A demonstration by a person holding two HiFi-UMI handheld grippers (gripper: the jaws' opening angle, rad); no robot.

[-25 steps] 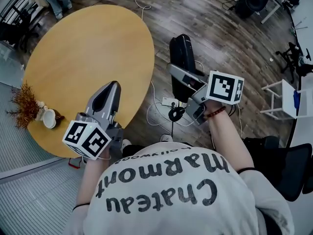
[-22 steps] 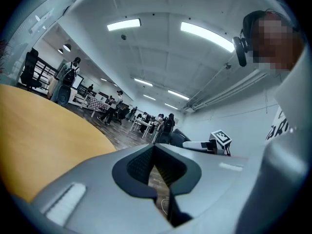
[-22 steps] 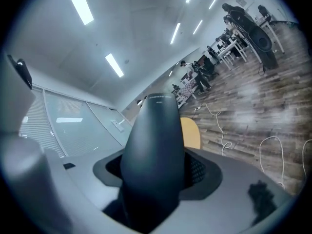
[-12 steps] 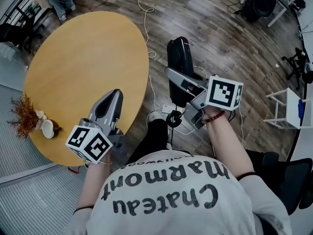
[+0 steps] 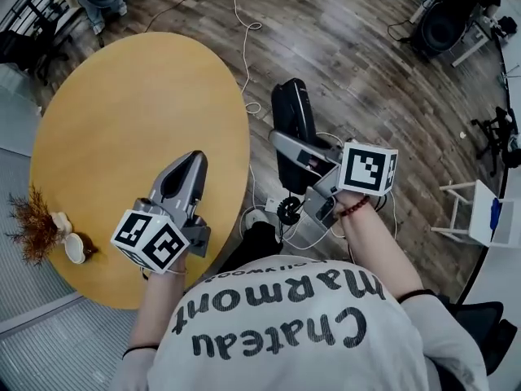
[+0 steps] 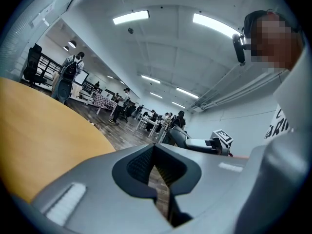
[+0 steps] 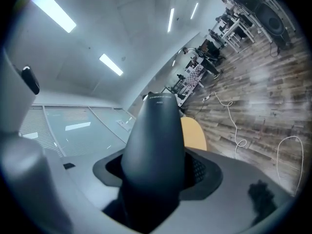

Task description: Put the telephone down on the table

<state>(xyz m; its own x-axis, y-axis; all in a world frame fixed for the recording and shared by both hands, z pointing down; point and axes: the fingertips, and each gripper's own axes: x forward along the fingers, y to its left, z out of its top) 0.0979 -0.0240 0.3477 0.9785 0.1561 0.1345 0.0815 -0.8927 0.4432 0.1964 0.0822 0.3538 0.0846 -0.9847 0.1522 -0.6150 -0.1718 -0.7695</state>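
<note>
Telephone (image 5: 289, 116) clamped in right gripper (image 5: 299, 148), sticking out well past the jaws. Held over wooden floor (image 5: 366, 63), just beside the rim of the round table (image 5: 122, 120), not above it. Left gripper (image 5: 187, 177) closed on nothing, above the table's edge. Likely risks: slipping from a narrow hold during the carry across, clipping the rim, landing too near the edge and toppling off.

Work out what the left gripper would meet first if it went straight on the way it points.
Probably nothing near: the left gripper aims over the table edge, and between its jaws only wooden floor shows ahead. Depth is unclear.
</note>
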